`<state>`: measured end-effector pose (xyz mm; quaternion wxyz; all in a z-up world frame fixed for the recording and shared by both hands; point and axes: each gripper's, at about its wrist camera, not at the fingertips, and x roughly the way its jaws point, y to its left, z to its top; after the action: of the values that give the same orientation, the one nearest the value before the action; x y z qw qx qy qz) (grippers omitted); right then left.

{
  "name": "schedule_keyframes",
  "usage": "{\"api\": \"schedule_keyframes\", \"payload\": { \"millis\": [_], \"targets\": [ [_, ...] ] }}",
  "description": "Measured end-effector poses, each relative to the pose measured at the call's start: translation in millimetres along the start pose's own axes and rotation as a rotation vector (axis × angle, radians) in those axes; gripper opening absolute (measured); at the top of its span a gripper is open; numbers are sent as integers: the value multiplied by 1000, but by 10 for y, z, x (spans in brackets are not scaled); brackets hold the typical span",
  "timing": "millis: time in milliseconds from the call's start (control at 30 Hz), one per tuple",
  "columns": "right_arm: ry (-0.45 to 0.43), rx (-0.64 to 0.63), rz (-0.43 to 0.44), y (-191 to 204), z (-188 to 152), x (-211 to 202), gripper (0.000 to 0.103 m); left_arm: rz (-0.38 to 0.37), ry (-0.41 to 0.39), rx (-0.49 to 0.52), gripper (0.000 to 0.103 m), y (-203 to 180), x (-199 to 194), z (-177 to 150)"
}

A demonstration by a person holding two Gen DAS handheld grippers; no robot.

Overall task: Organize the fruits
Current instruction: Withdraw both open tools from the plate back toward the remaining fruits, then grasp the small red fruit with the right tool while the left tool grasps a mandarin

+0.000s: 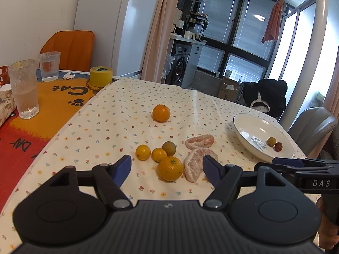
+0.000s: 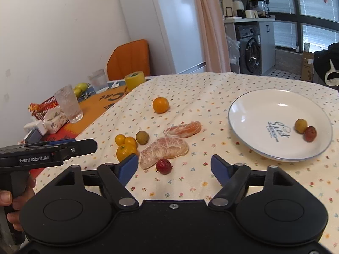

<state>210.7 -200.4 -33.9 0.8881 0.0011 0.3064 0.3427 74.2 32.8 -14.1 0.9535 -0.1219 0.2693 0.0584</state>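
While both our left gripper (image 1: 167, 168) and right gripper (image 2: 173, 167) hover spread and empty, glossy round citrus (image 1: 170, 168) and pithy peeled segments (image 2: 164, 151) cluster mid-tablecloth (image 1: 127, 110); two small rough-skinned fruits (image 2: 305, 128) sit in the smooth white plate (image 2: 254, 108) near the table's right edge.

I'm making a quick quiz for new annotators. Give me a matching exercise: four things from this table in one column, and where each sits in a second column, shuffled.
Things
1. yellow tape roll
2. small red fruit
3. lone orange
4. brownish round fruit

Places
A. inside the white plate
B. between the right gripper's open fingers
C. on the orange mat, near a ribbed glass
D. alone on the floral cloth, beyond the peeled segments

Pairs: 1-C, 2-B, 3-D, 4-A
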Motion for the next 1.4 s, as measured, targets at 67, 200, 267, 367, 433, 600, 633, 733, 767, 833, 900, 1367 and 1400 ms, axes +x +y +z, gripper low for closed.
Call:
{"api": "schedule_keyframes", "payload": {
  "millis": [67, 200, 267, 367, 433, 600, 633, 733, 767, 833, 900, 1367, 1400],
  "targets": [
    [15, 0, 8, -11, -13, 54, 64, -4, 10, -1, 66, 3, 59, -14],
    [39, 3, 21, -40, -23, 150, 58, -10, 31, 6, 63, -12, 173, -35],
    [50, 4, 28, -46, -19, 214, 55, -13, 40, 14, 61, -24, 226, -43],
    [69, 8, 39, -55, -16, 303, 51, -18, 54, 15, 58, -33, 308, -55],
    [81, 5, 47, -47, -13, 364, 49, -18, 62, 15, 55, -36, 360, -62],
    [100, -4, 57, -42, -10, 473, 47, -23, 82, 13, 53, -46, 477, -64],
    [104, -3, 59, -44, -10, 492, 46, -24, 86, 14, 52, -48, 493, -65],
    [116, -2, 65, -50, -14, 552, 44, -23, 96, 15, 52, -53, 548, -72],
    [120, -1, 67, -49, -17, 569, 44, -23, 99, 14, 52, -55, 571, -74],
    [125, -2, 70, -39, -19, 604, 43, -22, 104, 13, 51, -51, 605, -80],
    [130, -4, 74, -33, -23, 629, 43, -22, 109, 10, 50, -43, 639, -84],
    [117, 13, 81, -67, -30, 611, 20, -44, 101, -7, 36, -66, 591, -82],
    [112, 16, 79, -82, -26, 587, 20, -46, 97, -4, 36, -84, 566, -75]
  ]
}}
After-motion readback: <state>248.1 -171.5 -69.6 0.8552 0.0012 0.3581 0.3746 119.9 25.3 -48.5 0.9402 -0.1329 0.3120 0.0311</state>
